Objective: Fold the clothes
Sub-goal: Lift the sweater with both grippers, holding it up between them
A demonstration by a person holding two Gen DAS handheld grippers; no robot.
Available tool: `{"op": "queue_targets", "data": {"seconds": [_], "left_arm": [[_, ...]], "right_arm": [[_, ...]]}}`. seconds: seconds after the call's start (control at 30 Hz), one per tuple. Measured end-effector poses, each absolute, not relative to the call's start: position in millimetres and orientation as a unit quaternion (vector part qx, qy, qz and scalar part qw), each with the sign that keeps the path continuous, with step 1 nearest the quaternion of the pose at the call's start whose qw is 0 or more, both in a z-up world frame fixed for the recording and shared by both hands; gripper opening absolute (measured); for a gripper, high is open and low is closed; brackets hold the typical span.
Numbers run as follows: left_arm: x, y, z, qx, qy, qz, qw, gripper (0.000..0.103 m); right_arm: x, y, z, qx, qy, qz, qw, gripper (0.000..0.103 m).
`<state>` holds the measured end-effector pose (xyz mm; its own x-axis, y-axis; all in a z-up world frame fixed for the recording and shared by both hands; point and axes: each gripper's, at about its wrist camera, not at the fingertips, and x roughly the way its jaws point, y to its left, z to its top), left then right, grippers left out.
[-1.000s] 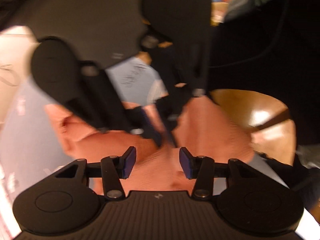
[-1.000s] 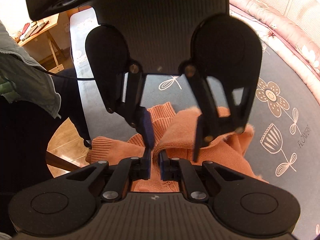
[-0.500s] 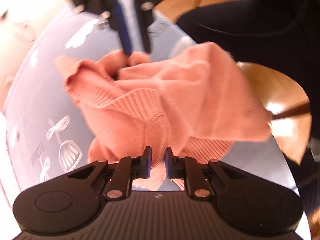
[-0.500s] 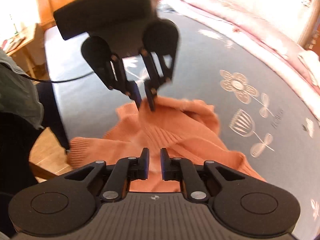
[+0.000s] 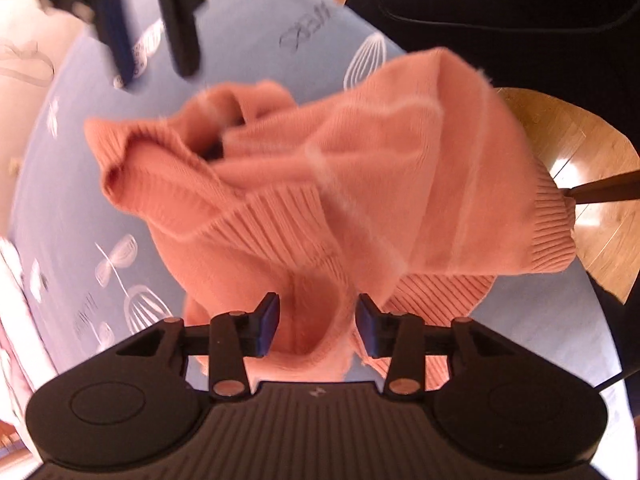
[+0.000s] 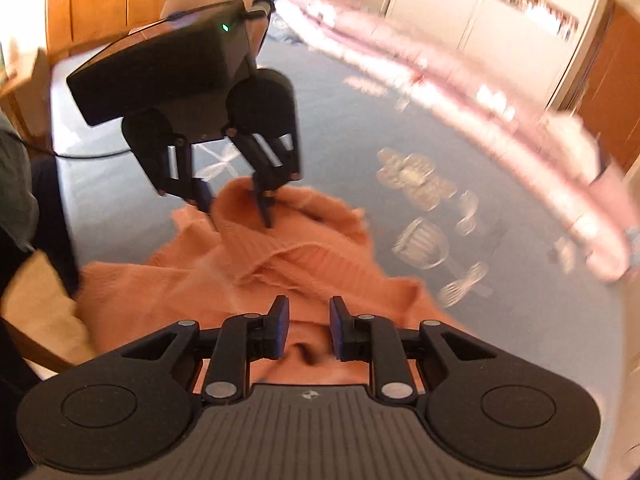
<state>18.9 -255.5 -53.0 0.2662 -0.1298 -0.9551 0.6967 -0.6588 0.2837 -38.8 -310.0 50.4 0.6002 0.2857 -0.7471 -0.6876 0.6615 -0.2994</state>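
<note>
Sweater [image 5: 360, 184] crumpled mid-frame on blue flowered bed [image 5: 248, 32], one ribbed edge hanging past bed edge at right. Left tongs [image 5: 316, 322] opening, knit fold between pads, not pinched. Right tongs [image 6: 306, 326] opening above sweater, released; also visible upper left in left view

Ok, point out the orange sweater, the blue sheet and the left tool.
orange sweater [image 5: 400, 184]: left wrist view, smooth knit panel.
blue sheet [image 6: 344, 120]: right wrist view, bare patch beyond the sweater.
left tool [image 6: 236, 208]: right wrist view, between its fingertips over a sweater fold.
</note>
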Motion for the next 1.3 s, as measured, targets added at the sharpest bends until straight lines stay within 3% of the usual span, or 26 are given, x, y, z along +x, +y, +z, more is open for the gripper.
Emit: {"op": "queue_targets", "data": {"seconds": [0.03, 0.07, 0.3, 0.4, 0.43, 0.57, 0.6, 0.67, 0.7, 1.0, 1.3], "left_arm": [[21, -255, -54, 0.703, 0.210, -0.572, 0.366, 0.042], [22, -254, -55, 0.697, 0.221, -0.572, 0.371, 0.042], [51, -258, -46, 0.606, 0.317, -0.587, 0.434, 0.043], [60, -256, -43, 0.587, 0.334, -0.587, 0.446, 0.030], [62, -255, -42, 0.586, 0.338, -0.583, 0.450, 0.021], [77, -249, -38, 0.557, 0.368, -0.576, 0.473, 0.009], [81, -247, -38, 0.551, 0.376, -0.571, 0.479, 0.008], [88, -244, -38, 0.538, 0.390, -0.561, 0.493, 0.004], [91, -243, -39, 0.530, 0.397, -0.557, 0.501, 0.004], [119, -203, -10, 0.462, 0.425, -0.521, 0.579, 0.003], [106, -161, 62, 0.482, 0.396, -0.458, 0.634, 0.003]], "right_arm": [[-37, -315, 47, -0.308, 0.336, 0.281, 0.844, 0.072], [-33, -320, 44, -0.317, 0.342, 0.273, 0.841, 0.075], [33, -348, 24, -0.405, 0.385, 0.253, 0.790, 0.073], [64, -358, 8, -0.431, 0.410, 0.280, 0.754, 0.073], [70, -360, 2, -0.437, 0.419, 0.290, 0.741, 0.073], [84, -357, -26, -0.456, 0.445, 0.324, 0.699, 0.073], [86, -354, -30, -0.454, 0.446, 0.323, 0.700, 0.072], [91, -348, -35, -0.437, 0.454, 0.310, 0.712, 0.034], [94, -347, -35, -0.422, 0.461, 0.295, 0.723, 0.026], [62, -346, 23, -0.353, 0.424, 0.268, 0.790, 0.019], [36, -319, 97, -0.371, 0.363, 0.269, 0.811, 0.013]]}}
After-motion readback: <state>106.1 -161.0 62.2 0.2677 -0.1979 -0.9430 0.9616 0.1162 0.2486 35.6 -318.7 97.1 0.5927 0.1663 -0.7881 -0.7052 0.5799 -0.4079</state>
